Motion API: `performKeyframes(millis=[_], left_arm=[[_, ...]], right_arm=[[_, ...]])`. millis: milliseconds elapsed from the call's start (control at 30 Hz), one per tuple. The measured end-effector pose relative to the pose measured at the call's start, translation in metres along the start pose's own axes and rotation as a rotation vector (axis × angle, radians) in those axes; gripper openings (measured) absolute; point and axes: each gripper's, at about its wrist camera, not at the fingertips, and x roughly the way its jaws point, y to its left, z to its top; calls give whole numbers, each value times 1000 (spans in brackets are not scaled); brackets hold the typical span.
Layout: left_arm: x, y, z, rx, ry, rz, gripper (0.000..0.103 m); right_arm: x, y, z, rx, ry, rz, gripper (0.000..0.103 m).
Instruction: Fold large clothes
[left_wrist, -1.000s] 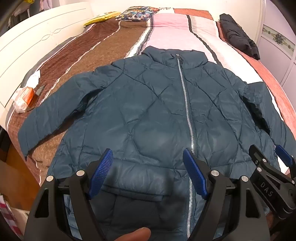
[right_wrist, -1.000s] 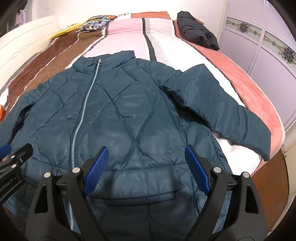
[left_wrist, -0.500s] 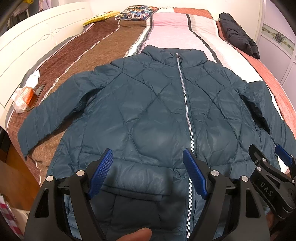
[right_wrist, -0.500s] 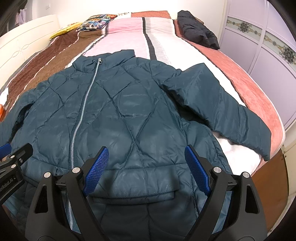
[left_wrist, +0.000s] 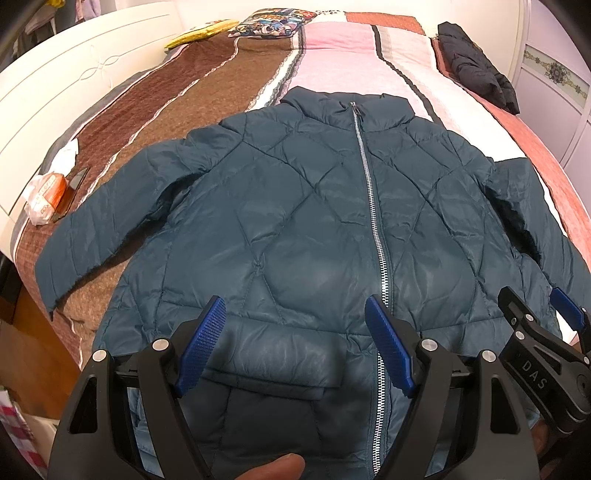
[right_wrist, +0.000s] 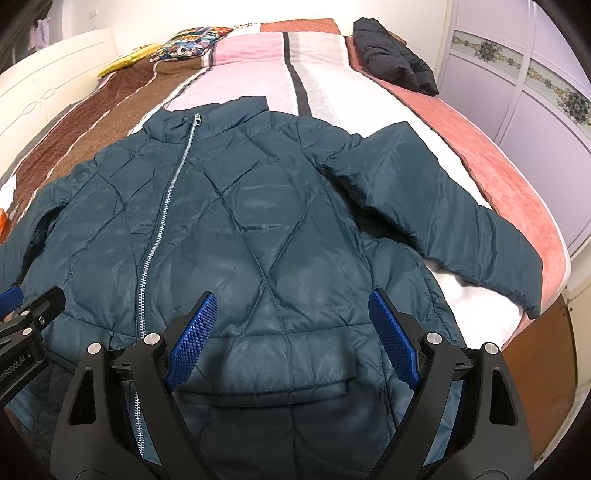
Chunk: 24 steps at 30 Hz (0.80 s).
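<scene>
Jacket (left_wrist: 303, 229) lies flat, front up, zipped, across the near end of the bed (left_wrist: 207, 96), collar far, hem near you. Both sleeves spread out: left one (left_wrist: 110, 218) over the brown stripe, right one (right_wrist: 443, 206) towards the bed's right edge. Your left gripper (left_wrist: 295, 339) hovers over the hem just left of the zipper (left_wrist: 373, 206), jaws wide open, empty. Right gripper (right_wrist: 291, 336) sits over the pocket flap right of the zipper, also wide open, nothing held. Black coat (right_wrist: 391, 55) lies far right, pillow (left_wrist: 273, 24) far end.
</scene>
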Motion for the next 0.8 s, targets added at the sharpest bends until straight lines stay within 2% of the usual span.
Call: performKeyframes(millis=[800], left_arm=[[2, 1, 3, 0, 2, 1, 76]], right_arm=[[1, 0, -1, 1, 0, 2, 84]])
